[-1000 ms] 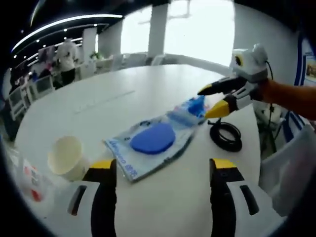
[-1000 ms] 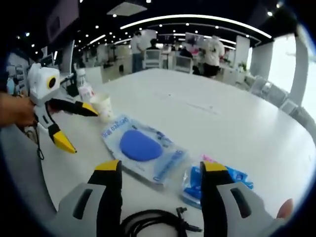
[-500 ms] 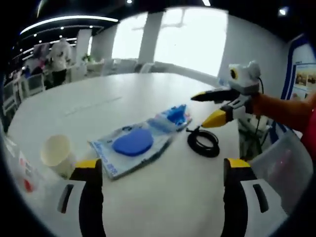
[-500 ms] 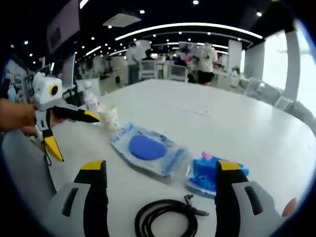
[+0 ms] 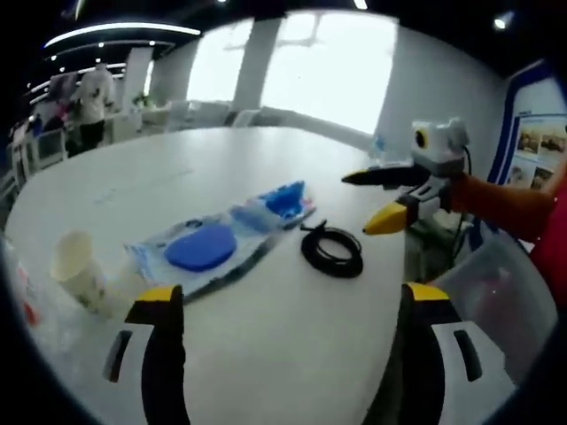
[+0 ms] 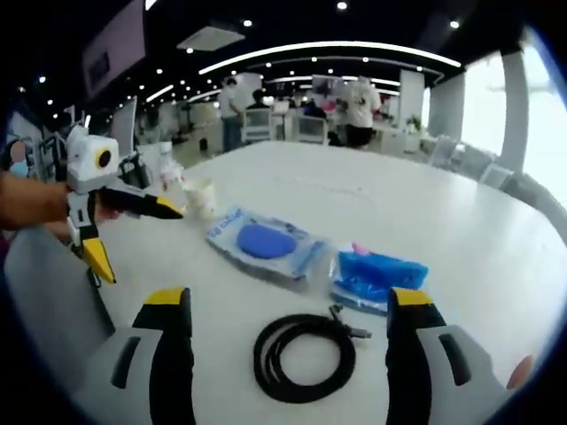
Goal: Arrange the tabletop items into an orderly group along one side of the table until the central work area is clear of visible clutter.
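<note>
On the white round table [image 5: 177,159] lie a clear packet with a blue oval pad [image 5: 199,248], a small blue bag [image 5: 283,199] and a coiled black cable [image 5: 332,251]. A paper cup [image 5: 75,266] stands at the left. My left gripper [image 5: 288,305] is open and empty, short of the packet. The right gripper [image 5: 358,204] hovers open beside the cable. In the right gripper view, my right gripper [image 6: 288,305] is open above the cable [image 6: 304,357], with the blue bag [image 6: 376,273], the packet [image 6: 266,242] and the cup [image 6: 201,197] beyond. The left gripper [image 6: 139,241] stands open at the left.
A clear plastic bottle [image 6: 168,173] stands behind the cup near the table edge. A translucent bin [image 5: 496,292] sits off the table by the person's sleeve [image 5: 505,199]. People [image 6: 359,102] and chairs are far off. The far half of the table is bare.
Both cameras have drawn back from the items, so the cable coil now lies fully in view. The items stay put. Both grippers stay open and empty.
</note>
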The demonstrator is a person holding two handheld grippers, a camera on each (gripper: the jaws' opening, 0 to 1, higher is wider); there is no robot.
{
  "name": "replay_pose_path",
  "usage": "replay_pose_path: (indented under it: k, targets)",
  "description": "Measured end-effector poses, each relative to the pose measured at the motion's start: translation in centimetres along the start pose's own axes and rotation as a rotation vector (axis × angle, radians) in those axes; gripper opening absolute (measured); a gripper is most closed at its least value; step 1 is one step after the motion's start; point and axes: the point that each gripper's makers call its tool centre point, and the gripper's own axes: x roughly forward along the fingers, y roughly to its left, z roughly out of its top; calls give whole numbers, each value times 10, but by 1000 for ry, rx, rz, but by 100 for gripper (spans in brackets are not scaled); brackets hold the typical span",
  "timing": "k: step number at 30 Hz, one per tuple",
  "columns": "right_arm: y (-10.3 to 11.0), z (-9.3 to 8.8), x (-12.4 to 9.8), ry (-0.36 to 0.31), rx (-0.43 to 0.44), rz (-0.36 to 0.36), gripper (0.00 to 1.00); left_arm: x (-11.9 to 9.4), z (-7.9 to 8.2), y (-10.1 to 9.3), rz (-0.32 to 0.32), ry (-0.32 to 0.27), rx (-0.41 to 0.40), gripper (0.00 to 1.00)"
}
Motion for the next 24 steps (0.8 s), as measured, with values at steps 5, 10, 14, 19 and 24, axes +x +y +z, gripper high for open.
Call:
replay_pose_path:
  k: [5,10,14,19,24]
  targets:
    - [-5,-12,-10,8,22,-16,90,9,-2,-16,-24,19,14,99]
    - [-12,-22,-21,12,43,-35,89,21,-4,-29,-49,37,24,99]
    - [-19,-33,-28,21,57,-50,88,36,-5,-41,-73,60,34,98]
    - [-29,-44,-33,35,80,-68,86,53,-3,-52,-95,70,42,97]
    - [-39,-55,-32,61,122,-82,83,71,-3,-58,-112,86,26,96]
